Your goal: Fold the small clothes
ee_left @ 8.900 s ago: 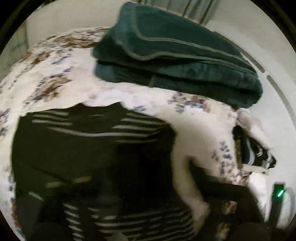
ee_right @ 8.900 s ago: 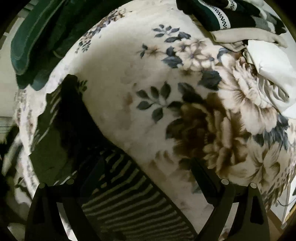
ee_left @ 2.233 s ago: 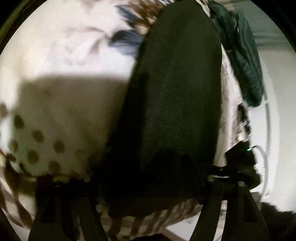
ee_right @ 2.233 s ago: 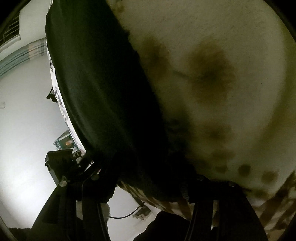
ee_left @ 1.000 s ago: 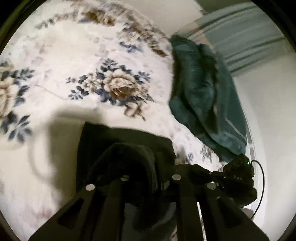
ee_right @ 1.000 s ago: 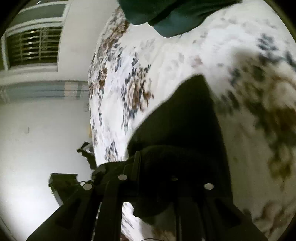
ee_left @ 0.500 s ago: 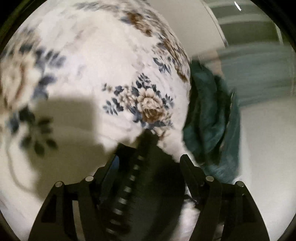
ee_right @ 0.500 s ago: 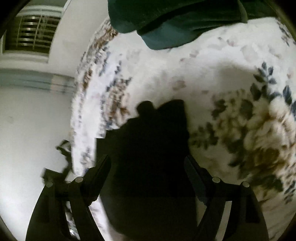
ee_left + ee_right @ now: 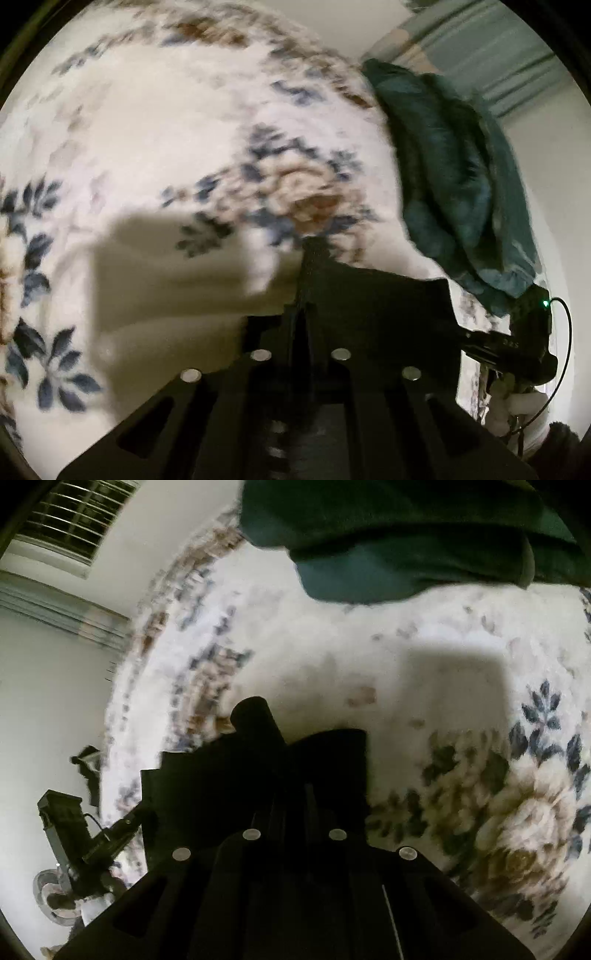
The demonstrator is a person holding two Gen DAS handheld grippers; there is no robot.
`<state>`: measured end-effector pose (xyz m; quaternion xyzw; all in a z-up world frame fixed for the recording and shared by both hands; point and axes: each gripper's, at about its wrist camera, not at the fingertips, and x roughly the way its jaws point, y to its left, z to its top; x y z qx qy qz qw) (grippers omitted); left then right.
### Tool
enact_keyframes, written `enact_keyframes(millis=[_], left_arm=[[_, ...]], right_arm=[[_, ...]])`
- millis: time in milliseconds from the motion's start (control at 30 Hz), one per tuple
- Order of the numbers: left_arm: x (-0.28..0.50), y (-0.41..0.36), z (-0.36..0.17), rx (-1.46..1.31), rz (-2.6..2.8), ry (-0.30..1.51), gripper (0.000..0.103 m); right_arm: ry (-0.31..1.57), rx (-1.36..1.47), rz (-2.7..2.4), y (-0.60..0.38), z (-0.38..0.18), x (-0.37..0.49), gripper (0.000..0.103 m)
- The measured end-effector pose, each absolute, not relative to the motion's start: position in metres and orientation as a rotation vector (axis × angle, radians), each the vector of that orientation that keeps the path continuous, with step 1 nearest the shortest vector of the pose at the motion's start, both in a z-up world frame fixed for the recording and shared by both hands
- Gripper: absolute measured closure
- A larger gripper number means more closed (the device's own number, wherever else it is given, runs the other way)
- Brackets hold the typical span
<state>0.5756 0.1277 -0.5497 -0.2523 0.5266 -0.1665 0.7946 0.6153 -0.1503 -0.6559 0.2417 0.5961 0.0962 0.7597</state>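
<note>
A dark garment [image 9: 376, 295] hangs above the floral blanket [image 9: 155, 122], stretched between my two grippers. My left gripper [image 9: 301, 310] is shut on one edge of it; the cloth runs right toward the other gripper's body [image 9: 517, 347]. In the right wrist view my right gripper [image 9: 291, 794] is shut on the same dark garment [image 9: 221, 775], which spreads left toward the left gripper's body [image 9: 70, 830]. A rolled edge of the cloth [image 9: 255, 712] sticks up past the fingertips.
A folded dark teal blanket [image 9: 458, 177] lies at the bed's far edge; it also shows in the right wrist view [image 9: 406, 535]. A barred window [image 9: 74, 520] is in the white wall. The garment's shadow [image 9: 450, 679] falls on the blanket.
Half a second ago both grippers stood open around the dark garment. Now both are shut on it and hold it up over the bed.
</note>
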Motion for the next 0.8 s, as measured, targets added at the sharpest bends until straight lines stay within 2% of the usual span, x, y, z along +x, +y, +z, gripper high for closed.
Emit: enact_keyframes(millis=[67, 167, 200, 233, 267, 300, 333, 467, 533, 700, 800], left_arm=[[0.581, 0.131, -0.567, -0.591, -0.375, 1.193, 0.100], [0.576, 0.130, -0.555, -0.594, -0.407, 1.196, 0.099], [0.572, 0.131, -0.547, -0.594, -0.412, 1.193, 0.092], [0.566, 0.133, -0.538, -0.602, -0.416, 1.185, 0.073], [0.560, 0.135, -0.530, -0.608, -0.422, 1.169, 0.061], [0.550, 0.138, -0.520, -0.626, -0.432, 1.135, 0.039], [0.538, 0.143, -0.511, -0.651, -0.441, 1.100, 0.033], [0.469, 0.161, -0.488, -0.769, -0.417, 1.021, 0.033], [0.422, 0.168, -0.494, -0.848, -0.375, 1.017, 0.033], [0.328, 0.154, -0.535, -1.047, -0.278, 1.070, 0.033], [0.305, 0.130, -0.563, -1.116, -0.256, 1.102, 0.033]], right_arm=[[1.378, 0.517, 0.185, -0.148, -0.676, 0.622, 0.096], [1.415, 0.546, 0.190, -0.150, -0.678, 0.628, 0.094], [1.417, 0.558, 0.197, -0.151, -0.675, 0.628, 0.087], [1.413, 0.566, 0.208, -0.154, -0.669, 0.626, 0.079], [1.407, 0.565, 0.222, -0.156, -0.664, 0.623, 0.053], [1.405, 0.563, 0.239, -0.158, -0.660, 0.619, 0.032], [1.406, 0.565, 0.266, -0.161, -0.655, 0.614, 0.027], [1.463, 0.565, 0.361, -0.176, -0.648, 0.591, 0.026], [1.508, 0.556, 0.419, -0.182, -0.654, 0.582, 0.026], [1.601, 0.592, 0.493, -0.195, -0.680, 0.579, 0.026], [1.601, 0.689, 0.537, -0.201, -0.701, 0.594, 0.026]])
